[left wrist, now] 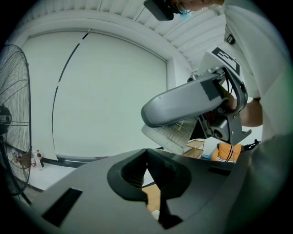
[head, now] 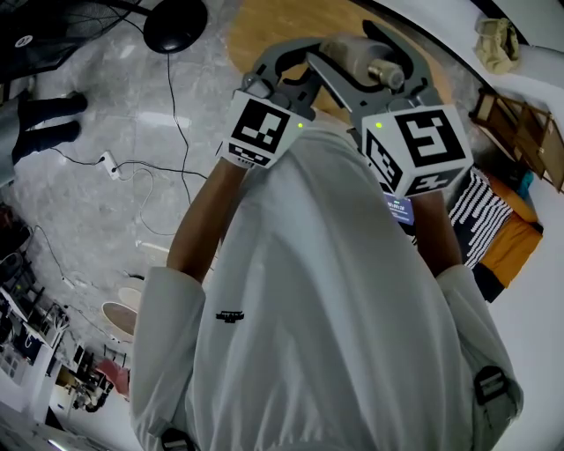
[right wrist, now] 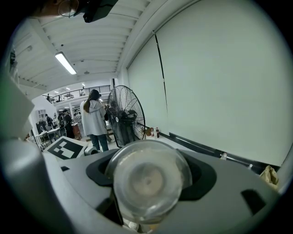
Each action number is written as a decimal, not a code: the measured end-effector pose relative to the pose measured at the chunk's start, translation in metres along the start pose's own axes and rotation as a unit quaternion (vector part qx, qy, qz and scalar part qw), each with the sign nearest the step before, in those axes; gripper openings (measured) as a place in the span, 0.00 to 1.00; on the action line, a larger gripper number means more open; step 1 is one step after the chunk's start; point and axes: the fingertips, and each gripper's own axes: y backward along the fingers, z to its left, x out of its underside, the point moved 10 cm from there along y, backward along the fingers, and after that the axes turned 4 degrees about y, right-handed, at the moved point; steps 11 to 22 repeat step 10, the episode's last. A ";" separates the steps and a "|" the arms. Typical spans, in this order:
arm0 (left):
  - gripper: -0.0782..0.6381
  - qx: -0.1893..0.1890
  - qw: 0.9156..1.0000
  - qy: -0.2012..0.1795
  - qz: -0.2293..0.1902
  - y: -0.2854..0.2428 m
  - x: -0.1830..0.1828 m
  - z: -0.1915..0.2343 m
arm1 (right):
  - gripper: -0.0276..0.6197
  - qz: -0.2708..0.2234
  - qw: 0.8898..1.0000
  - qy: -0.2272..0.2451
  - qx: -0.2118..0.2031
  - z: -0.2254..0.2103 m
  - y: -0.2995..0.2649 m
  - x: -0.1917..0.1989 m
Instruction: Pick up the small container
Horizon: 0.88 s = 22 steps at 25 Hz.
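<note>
A person in a white shirt (head: 317, 291) held both arms up over a grey marble-like floor (head: 97, 211). The left gripper (head: 284, 63) and the right gripper (head: 384, 63) stood close together, each with its marker cube toward the camera. The small container (head: 357, 55), pale and round, lay across between the jaws of the right gripper. Beyond them was a round wooden table (head: 264, 26). Thin cables (head: 176, 114) ran over the floor, and a striped cloth (head: 480, 216) lay on the right.
</note>
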 end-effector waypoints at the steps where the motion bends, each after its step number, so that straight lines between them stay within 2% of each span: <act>1: 0.14 0.000 1.000 0.000 0.000 0.001 0.000 0.000 | 0.58 0.000 1.000 0.000 0.000 0.001 0.000 0.000; 22: 0.14 -0.001 1.000 -0.003 -0.003 0.003 -0.003 -0.004 | 0.58 -0.004 1.000 0.003 0.001 0.003 0.005 -0.002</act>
